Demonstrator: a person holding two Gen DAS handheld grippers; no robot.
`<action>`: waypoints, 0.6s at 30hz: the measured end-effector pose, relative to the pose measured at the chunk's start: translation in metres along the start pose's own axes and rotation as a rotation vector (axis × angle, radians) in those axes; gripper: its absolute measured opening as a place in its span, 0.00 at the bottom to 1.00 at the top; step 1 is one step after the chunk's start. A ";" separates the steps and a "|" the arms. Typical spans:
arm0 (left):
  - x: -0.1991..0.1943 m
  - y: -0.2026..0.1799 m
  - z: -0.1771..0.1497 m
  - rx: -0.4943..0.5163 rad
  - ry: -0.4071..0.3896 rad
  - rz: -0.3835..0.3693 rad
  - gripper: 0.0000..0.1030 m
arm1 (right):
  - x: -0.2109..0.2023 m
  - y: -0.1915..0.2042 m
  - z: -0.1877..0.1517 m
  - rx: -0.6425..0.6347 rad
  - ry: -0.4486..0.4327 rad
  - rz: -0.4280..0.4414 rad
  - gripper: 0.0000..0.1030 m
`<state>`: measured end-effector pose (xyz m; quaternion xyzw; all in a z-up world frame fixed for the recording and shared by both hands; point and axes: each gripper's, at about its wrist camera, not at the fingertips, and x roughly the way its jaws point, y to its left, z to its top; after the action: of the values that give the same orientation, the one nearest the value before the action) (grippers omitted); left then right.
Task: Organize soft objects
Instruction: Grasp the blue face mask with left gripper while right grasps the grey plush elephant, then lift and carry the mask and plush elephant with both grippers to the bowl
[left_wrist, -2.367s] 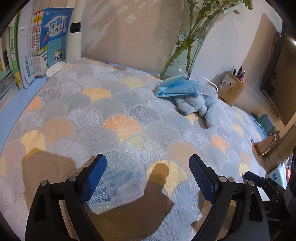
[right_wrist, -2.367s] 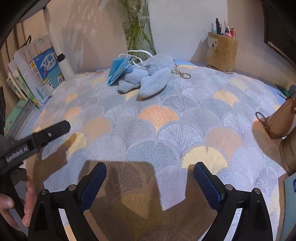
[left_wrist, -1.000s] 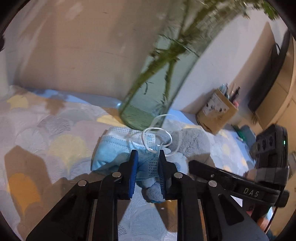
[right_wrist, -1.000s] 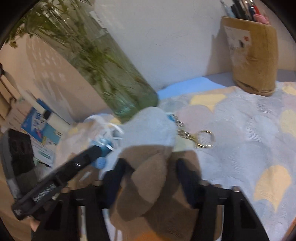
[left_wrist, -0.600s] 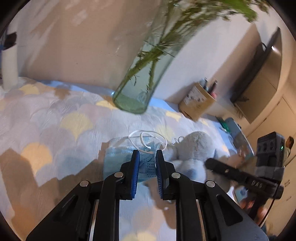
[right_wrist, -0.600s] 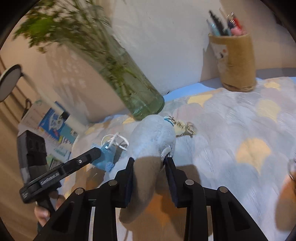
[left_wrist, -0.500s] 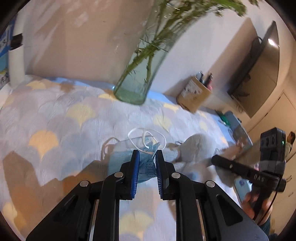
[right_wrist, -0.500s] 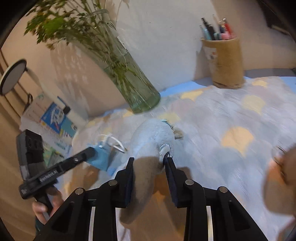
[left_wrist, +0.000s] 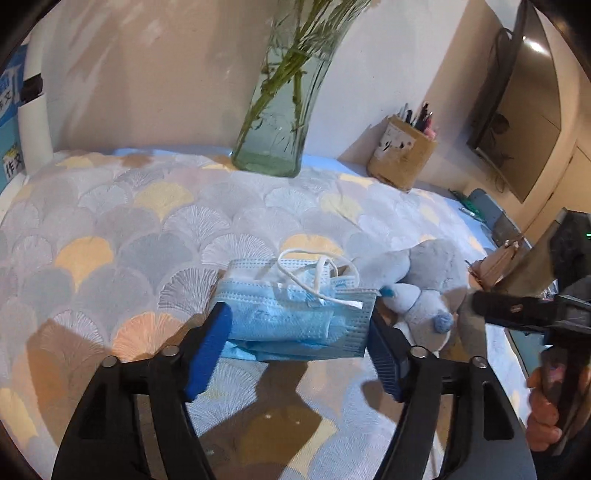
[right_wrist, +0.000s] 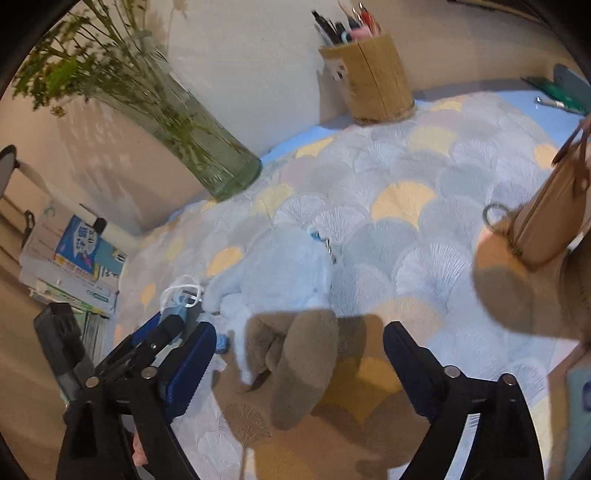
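While both tools were opening, the soft things lay on the patterned cloth (left_wrist: 155, 229) that covered the tabletop. The left tool (left_wrist: 297, 345) had its blue pads spread wide, and the folded blue face mask (left_wrist: 295, 317) sat between them on the cloth; its right edge reached the right pad, though whether it touched was hard to tell, and nothing pinched it. White ear loops curled on top of the mask. Just beside it, to the right in the left wrist view, lay the grey plush toy (left_wrist: 424, 284), with a small blue tuft on it. The right tool (right_wrist: 299, 360) also stood wide, its pads clear of the plush toy (right_wrist: 280, 291), which stretched between them on the cloth, partly in shadow. A glass vase (left_wrist: 280, 122) with green stems stood at the back by the wall, and a pen holder (right_wrist: 369, 77) stood well apart to its right. A tan bag (right_wrist: 546, 225) sat at the right edge.
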<state>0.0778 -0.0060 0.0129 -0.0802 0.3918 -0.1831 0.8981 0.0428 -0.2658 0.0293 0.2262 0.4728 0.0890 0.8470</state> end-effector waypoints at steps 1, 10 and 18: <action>0.000 0.001 0.000 -0.004 0.002 0.008 0.80 | 0.006 0.002 0.000 0.004 0.017 0.000 0.89; 0.015 -0.006 -0.002 0.034 0.054 0.075 0.86 | 0.048 0.030 0.011 -0.047 -0.056 -0.020 0.85; 0.022 -0.025 -0.004 0.148 0.056 0.129 0.40 | 0.046 0.042 0.003 -0.135 -0.141 -0.046 0.54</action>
<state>0.0815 -0.0373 0.0025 0.0168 0.4068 -0.1553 0.9001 0.0730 -0.2131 0.0148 0.1636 0.4100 0.0850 0.8933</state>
